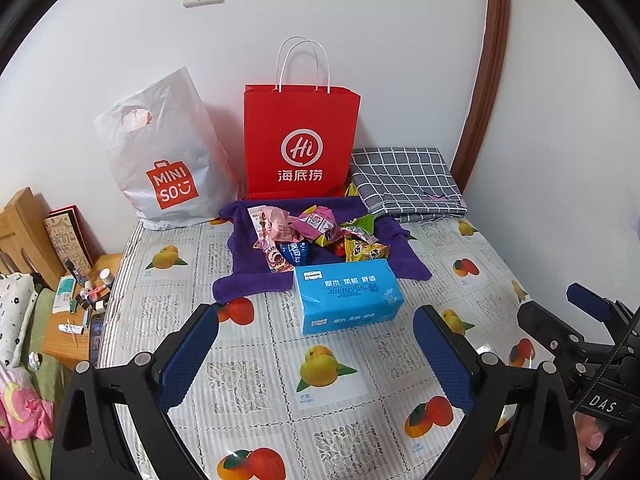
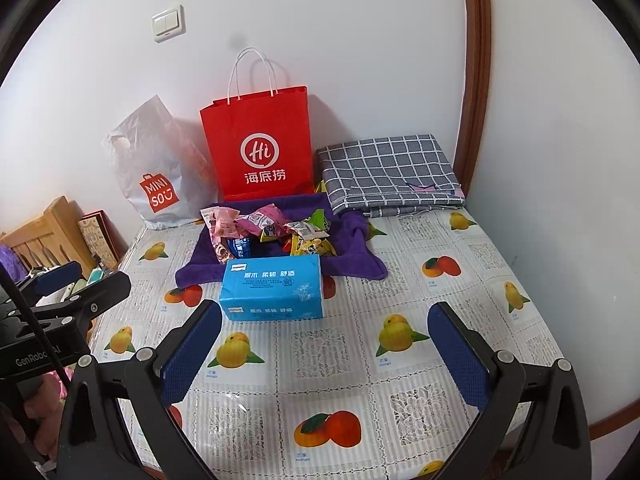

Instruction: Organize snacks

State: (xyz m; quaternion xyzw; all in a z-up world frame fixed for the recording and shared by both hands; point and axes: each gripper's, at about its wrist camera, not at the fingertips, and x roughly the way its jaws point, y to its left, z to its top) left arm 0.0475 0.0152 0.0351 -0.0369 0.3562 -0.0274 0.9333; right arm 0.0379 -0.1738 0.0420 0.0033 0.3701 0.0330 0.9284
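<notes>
A pile of snack packets (image 1: 316, 236) (image 2: 272, 232) in pink, blue, yellow and green wrappers lies on a purple towel (image 1: 248, 280) (image 2: 200, 268) at the far middle of the table. A blue tissue pack (image 1: 348, 296) (image 2: 272, 292) lies just in front of the pile. A red paper bag (image 1: 300, 144) (image 2: 260, 148) stands upright behind it. My left gripper (image 1: 316, 344) is open and empty, short of the tissue pack. My right gripper (image 2: 324, 344) is open and empty, also short of it.
A white MINISO plastic bag (image 1: 168, 160) (image 2: 160, 176) leans on the wall at the back left. A folded grey checked cloth (image 1: 408, 184) (image 2: 392, 172) lies at the back right. The table (image 1: 280, 392) has a fruit-print cover. A cluttered low wooden stand (image 1: 68, 320) is left of it.
</notes>
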